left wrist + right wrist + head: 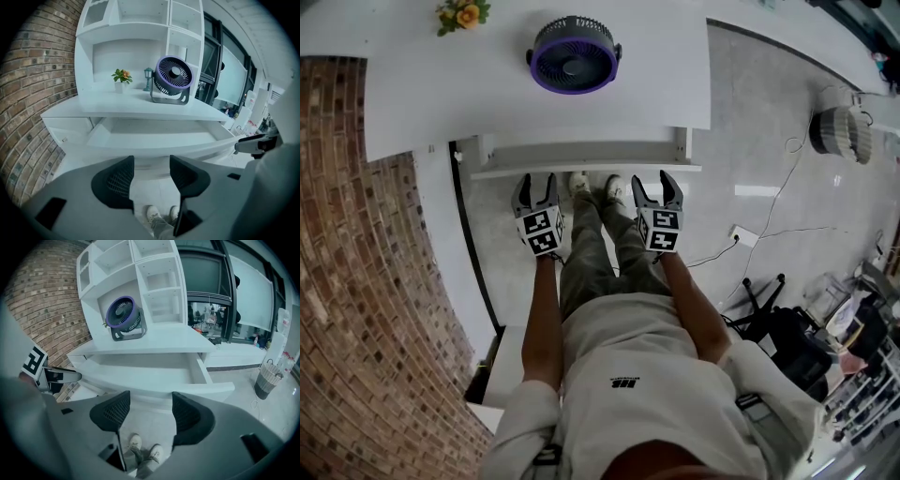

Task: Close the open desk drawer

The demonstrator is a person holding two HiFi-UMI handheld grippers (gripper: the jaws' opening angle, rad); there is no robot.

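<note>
The white desk drawer [586,157] stands pulled out from under the white desk top [441,84]; its front panel [581,171] faces me. In the left gripper view the drawer [150,140] lies open and looks bare inside; the right gripper view shows the drawer [154,373] the same way. My left gripper [536,184] hovers open just short of the front panel, left of centre, with nothing between its jaws. My right gripper [657,185] is open too, level with it on the right side. Both left gripper [151,176] and right gripper [151,411] point at the panel, apart from it.
A purple fan [574,54] and a small flower pot [461,13] stand on the desk. A brick wall [356,281] runs along the left. My legs and shoes [592,186] are between the grippers. A wicker basket [842,131] and a cable [769,220] lie on the floor at right.
</note>
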